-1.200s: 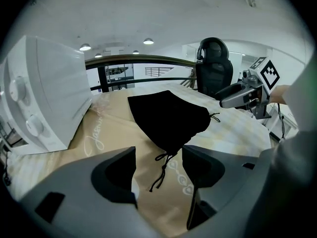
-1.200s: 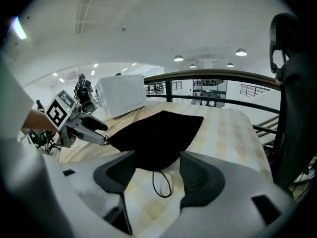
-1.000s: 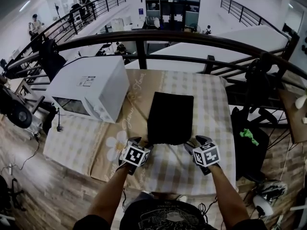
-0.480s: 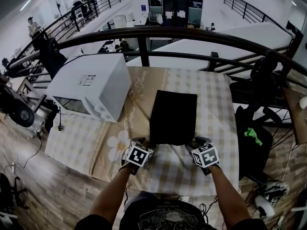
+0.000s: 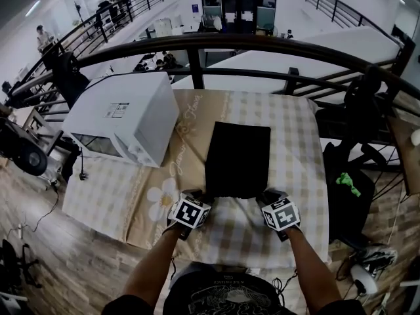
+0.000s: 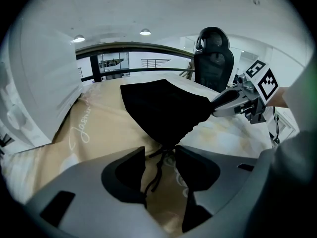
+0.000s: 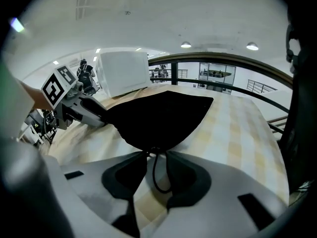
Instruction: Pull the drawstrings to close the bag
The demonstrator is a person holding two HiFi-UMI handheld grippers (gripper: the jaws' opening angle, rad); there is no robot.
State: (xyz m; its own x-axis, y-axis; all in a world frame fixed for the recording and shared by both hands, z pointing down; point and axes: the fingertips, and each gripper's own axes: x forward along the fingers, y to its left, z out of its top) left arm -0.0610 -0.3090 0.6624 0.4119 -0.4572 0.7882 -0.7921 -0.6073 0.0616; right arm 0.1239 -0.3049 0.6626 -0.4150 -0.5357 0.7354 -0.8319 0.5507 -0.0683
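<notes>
While the black fabric drawstring bag [image 5: 237, 159] lies flat in the middle of the table, its near edge faces the person and each near corner sits at a gripper. At the left corner a thin black cord [image 6: 157, 170] trails out between the jaws of the left gripper [image 6: 161, 156]; they have just been closing, yet a gap shows on either side of the cord. At the right corner a black cord loop [image 7: 154, 175] hangs between the jaws of the right gripper [image 7: 155, 157], which have just been closing further and stand narrow around it, not plainly pinching. Under the bag lies a beige-and-white checked tablecloth [image 5: 295, 143] with a white flower print and cursive writing that seems to read "Jasmine Flower" [image 5: 186, 133]. A white box-shaped appliance [image 5: 125, 117] stands at the left; its small label is too small to read. Beyond runs a dark curved metal railing [image 5: 197, 44], with wooden flooring [image 5: 39, 241] below.
</notes>
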